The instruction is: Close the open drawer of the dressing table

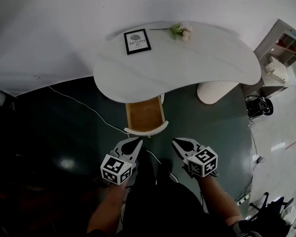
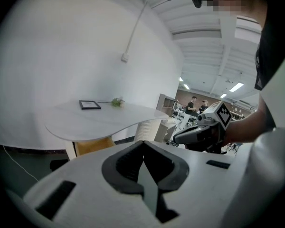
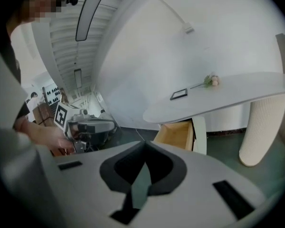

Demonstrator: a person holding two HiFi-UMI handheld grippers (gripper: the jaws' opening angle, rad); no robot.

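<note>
Standing far on the bench (image 1: 197, 63) are a picture frame (image 1: 137, 41) and a flower (image 1: 180, 31); a cable (image 1: 89, 107) crosses the floor at left. The open drawer (image 1: 144, 115) juts nearward, just beyond the left gripper (image 1: 137, 142) and right gripper (image 1: 176, 142), untouched; both sets of fingers (image 2: 126, 167) are clenched and empty.

The drawer (image 1: 144, 115) stands wide open: tan wood inside, curved white front, pulled straight out from under the left part of the dressing table (image 1: 197, 65) with its white, kidney-shaped tabletop.
</note>
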